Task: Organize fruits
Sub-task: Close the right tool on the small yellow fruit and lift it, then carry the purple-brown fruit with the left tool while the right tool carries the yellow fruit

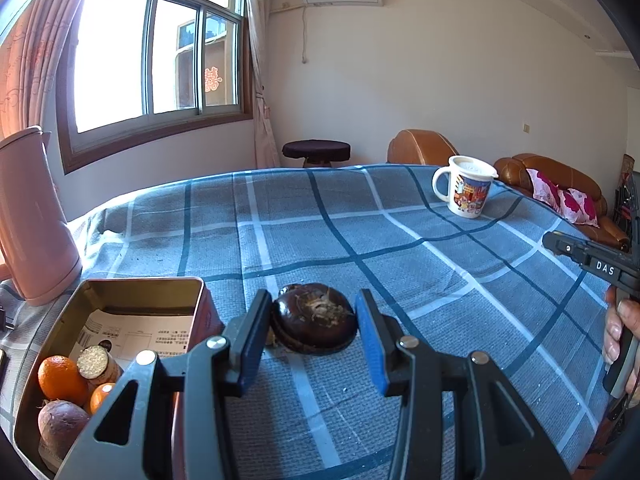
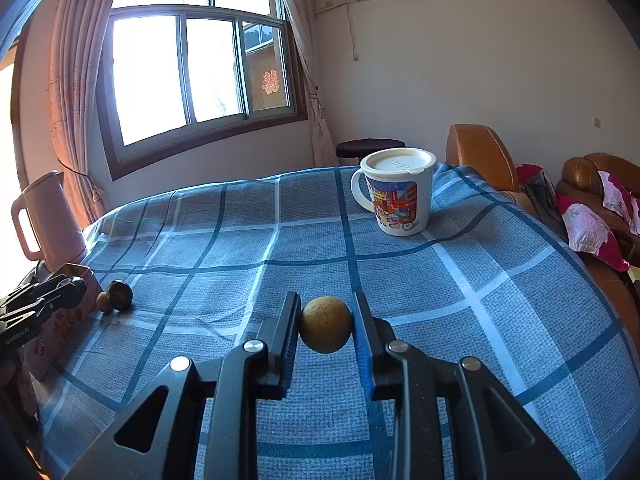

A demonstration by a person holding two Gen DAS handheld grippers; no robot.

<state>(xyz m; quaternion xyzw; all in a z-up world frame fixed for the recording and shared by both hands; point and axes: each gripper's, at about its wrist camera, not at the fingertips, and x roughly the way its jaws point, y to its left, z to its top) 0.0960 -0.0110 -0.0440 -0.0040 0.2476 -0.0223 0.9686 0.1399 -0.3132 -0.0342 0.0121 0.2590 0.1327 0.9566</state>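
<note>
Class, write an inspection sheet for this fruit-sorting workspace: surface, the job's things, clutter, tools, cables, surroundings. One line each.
Surface: checked blue cloth over the table, slightly creased.
Job's things: open tin holding two oranges and other produce; dark fruit on the cloth beside the tin; small yellow fruit; another small pale fruit against the dark one.
Clutter: lidded printed mug; pink jug behind the tin.
Tools: left tool open around the dark fruit; right tool shut on the yellow fruit.
Cables: nothing seen on the cloth.
Surroundings: window, curtains, brown sofa, dark stool.
</note>
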